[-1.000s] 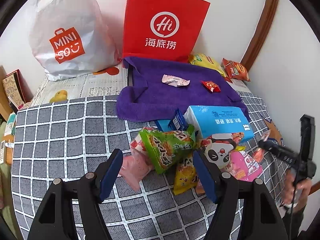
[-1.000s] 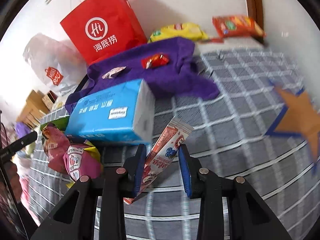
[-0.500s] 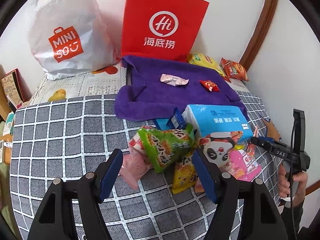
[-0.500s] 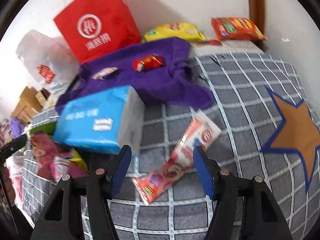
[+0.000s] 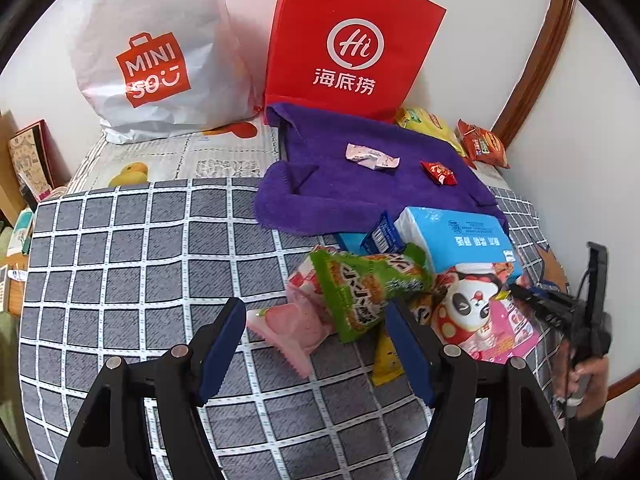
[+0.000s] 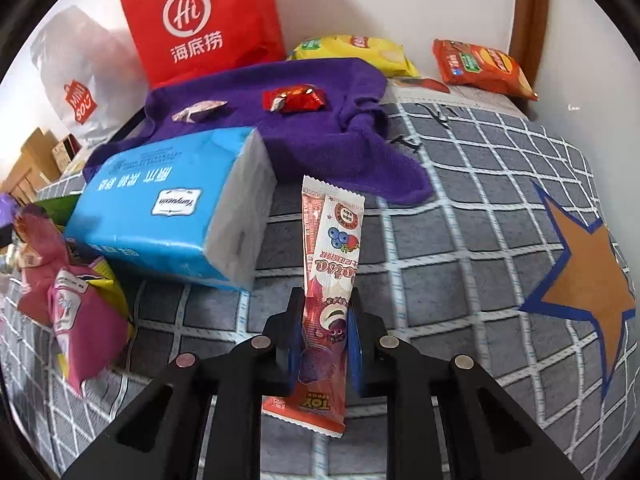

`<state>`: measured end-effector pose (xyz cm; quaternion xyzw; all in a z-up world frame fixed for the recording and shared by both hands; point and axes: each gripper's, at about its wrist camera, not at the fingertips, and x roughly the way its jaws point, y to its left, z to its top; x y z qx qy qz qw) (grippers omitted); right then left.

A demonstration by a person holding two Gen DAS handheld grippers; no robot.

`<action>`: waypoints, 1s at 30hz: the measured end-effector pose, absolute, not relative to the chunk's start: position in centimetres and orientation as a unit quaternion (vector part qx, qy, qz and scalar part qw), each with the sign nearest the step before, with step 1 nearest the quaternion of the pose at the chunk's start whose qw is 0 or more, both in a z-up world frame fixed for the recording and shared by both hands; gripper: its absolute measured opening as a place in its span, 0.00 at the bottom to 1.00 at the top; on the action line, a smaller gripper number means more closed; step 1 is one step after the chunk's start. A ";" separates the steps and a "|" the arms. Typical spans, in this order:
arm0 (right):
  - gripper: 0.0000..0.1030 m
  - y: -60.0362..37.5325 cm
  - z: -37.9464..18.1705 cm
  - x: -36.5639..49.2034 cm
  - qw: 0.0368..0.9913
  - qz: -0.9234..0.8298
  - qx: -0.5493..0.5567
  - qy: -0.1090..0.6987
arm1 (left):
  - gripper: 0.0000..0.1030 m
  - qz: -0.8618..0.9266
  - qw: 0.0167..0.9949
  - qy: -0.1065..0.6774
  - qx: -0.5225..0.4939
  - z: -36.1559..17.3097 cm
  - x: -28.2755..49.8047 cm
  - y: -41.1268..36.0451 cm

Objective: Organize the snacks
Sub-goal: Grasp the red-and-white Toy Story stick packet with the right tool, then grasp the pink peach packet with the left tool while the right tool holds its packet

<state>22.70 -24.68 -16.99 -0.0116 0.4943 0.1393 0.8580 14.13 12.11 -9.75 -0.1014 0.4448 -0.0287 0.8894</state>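
Right claw [image 6: 324, 320]: closed on a long red-and-pink snack stick [image 6: 326, 280], pinched at its lower half, wrapper standing nearly upright above the checked bedspread [image 6: 460, 240].

Left claw [image 5: 316, 344]: jaws wide apart, holding nothing, poised over the snack pile.

Snack pile, near side of the bed:
- pink packet [image 5: 292, 328], lying between the left claw's blue fingers [image 5: 222, 344];
- green packet [image 5: 360, 288], overlapping the pink one;
- yellow packet [image 5: 386, 360], mostly hidden behind the finger on the right;
- panda-print packet [image 5: 468, 304], resting against the blue tissue pack [image 6: 168, 216];
- small dark-blue wrapper [image 5: 382, 234], wedged beside the tissue pack; its type is hard to make out.

Purple towel [image 6: 312, 128], spread behind the tissue pack: carries a pale crumpled wrapper [image 5: 372, 156] and a red candy [image 6: 294, 98], well apart from each other.

Back of bed, by the wall: yellow chip bag [image 6: 360, 50], orange chip bag [image 6: 480, 64], red paper bag [image 6: 200, 20] standing upright, white plastic bag [image 5: 152, 48] beside it.
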 end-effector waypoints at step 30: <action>0.37 -24.6 -18.2 21.0 0.880 0.152 -0.034 0.449 | 0.62 -0.008 0.867 0.496 -0.043 -16.0 17.9 10.6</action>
